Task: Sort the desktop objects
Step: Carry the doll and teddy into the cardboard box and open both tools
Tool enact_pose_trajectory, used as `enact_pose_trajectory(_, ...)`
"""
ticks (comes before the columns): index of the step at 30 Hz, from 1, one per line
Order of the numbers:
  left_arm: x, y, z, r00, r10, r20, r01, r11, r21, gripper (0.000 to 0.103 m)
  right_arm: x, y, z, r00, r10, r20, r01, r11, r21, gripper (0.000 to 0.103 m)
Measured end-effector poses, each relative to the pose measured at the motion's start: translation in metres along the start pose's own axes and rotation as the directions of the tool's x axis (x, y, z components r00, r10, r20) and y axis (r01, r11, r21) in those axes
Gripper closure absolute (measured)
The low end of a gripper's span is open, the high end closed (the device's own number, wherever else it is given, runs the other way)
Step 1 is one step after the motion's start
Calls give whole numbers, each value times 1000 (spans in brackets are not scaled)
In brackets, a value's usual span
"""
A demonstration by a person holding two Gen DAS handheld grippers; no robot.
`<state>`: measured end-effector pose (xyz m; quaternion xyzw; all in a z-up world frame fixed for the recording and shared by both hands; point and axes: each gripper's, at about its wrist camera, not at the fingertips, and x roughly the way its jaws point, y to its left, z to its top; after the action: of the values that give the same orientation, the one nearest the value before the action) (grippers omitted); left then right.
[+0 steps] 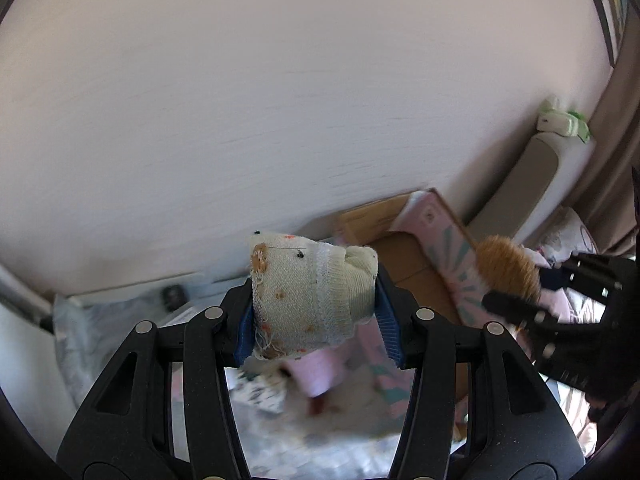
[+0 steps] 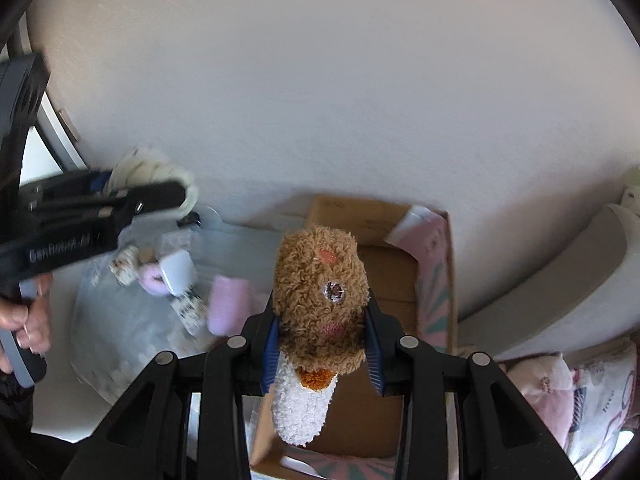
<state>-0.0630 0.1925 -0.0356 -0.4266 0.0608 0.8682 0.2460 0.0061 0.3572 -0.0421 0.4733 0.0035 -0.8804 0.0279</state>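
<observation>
My left gripper (image 1: 316, 312) is shut on a cream rolled sock (image 1: 304, 296) with orange spots, held up in the air in front of the white wall. In the right wrist view the left gripper (image 2: 152, 184) appears at the left, with the cream sock (image 2: 148, 166) in it. My right gripper (image 2: 322, 344) is shut on a brown fuzzy sock (image 2: 320, 292) with a white cuff, above an open cardboard box (image 2: 384, 268). From the left wrist view the right gripper (image 1: 532, 280) holds the brown sock (image 1: 506, 266) beside the box (image 1: 404, 256).
A clear plastic sheet (image 2: 128, 320) left of the box carries a pink sock roll (image 2: 228, 308), a white case (image 2: 178, 270) and other small rolls. Pink patterned cloth (image 2: 434, 280) hangs over the box's right wall. A padded headboard (image 1: 532, 184) and pillow (image 2: 560, 392) lie to the right.
</observation>
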Motion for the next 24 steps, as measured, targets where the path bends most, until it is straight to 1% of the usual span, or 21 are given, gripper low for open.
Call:
enact_pose_trajectory(3, 15, -19, 10, 1000, -15, -15, 15, 1000, 15, 56, 3, -13, -8, 1000, -8, -20, 8, 1000, -1, 70)
enact_pose_trajectory(6, 35, -40, 18, 998, -37, -51, 38, 999, 31, 56, 5, -23, -14, 999, -22, -41, 22, 1000, -4, 70)
enact_pose_trajectory(12, 75, -68, 25, 992, -48, -115, 53, 998, 32, 56, 18, -39, -27, 997, -3, -81, 2, 1000, -12, 70)
enact_pose_trajectory(17, 106, -79, 23, 986, -45, -161, 49, 999, 21, 56, 32, -46, -36, 993, 39, -111, -41, 999, -21, 70)
enact_pose_trajectory(18, 110, -75, 17, 985, -44, -166, 48, 999, 20, 56, 36, -45, -38, 992, 45, -118, -48, 999, -24, 70)
enact_pose_trajectory(24, 130, -85, 9, 979, -41, -201, 43, 999, 5, 56, 55, -45, -47, 983, 90, -161, -98, 994, -42, 70)
